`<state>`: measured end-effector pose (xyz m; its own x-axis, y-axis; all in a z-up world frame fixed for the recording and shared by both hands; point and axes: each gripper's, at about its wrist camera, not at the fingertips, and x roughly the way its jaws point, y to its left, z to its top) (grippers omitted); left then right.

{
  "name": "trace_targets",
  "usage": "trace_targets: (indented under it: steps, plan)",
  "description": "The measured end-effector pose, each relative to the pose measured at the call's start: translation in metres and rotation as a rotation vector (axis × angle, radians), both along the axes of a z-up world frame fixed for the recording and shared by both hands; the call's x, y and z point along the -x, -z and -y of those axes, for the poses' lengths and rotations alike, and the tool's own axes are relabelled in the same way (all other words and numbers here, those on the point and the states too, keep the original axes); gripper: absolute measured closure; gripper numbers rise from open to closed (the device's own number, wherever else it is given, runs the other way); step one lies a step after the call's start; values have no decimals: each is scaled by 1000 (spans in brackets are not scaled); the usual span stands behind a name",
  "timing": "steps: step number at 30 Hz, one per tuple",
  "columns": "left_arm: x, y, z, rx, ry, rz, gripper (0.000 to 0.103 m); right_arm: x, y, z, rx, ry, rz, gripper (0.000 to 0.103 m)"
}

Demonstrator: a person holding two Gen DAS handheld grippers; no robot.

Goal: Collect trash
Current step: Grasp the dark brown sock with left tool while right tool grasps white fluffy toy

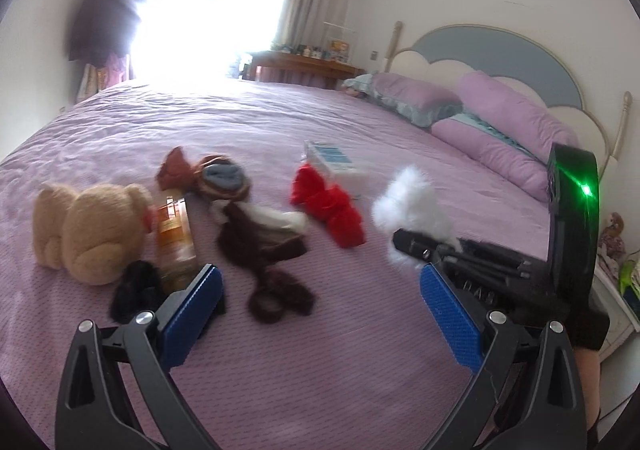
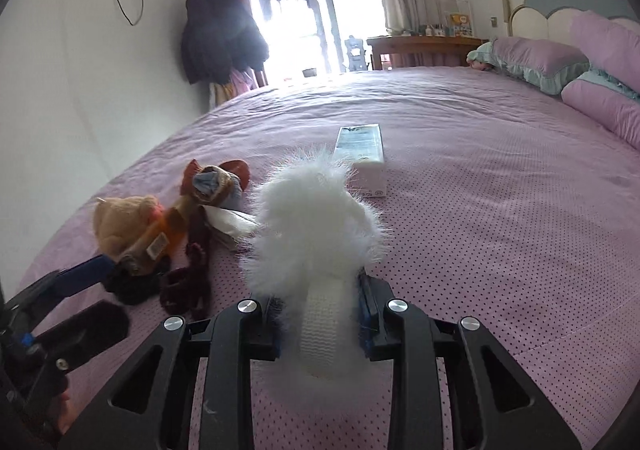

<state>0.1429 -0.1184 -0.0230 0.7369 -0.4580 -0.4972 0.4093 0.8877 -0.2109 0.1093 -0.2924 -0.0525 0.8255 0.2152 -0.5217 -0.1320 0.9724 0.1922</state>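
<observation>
My right gripper is shut on a white fluffy item with a white ribbed band, held just above the purple bed. It also shows in the left wrist view, with the right gripper below it. My left gripper is open and empty above the bedspread. In front of it lie a dark brown sock, a black item, an orange-labelled bottle, a red cloth and a white-and-blue box.
A tan teddy bear lies at the left. A brown and grey bundle lies behind the bottle. Purple pillows and a headboard are at the right. A wooden desk and a bright balcony door stand beyond the bed.
</observation>
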Motion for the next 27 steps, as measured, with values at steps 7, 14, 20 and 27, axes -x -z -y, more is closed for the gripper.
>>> trace_targets:
  steps: [7,14,20,27]
  plan:
    - [-35,-2,32,-105,-75,-25,8,10,2,24,-58,28,20,76]
    - [-80,35,34,-192,-217,-195,34,14,0,24,-63,3,29,76]
    - [-83,43,23,-191,-249,-246,52,15,-2,20,-72,-20,37,76]
    - [-79,40,-1,-85,-193,-256,85,18,3,17,-83,-47,25,76]
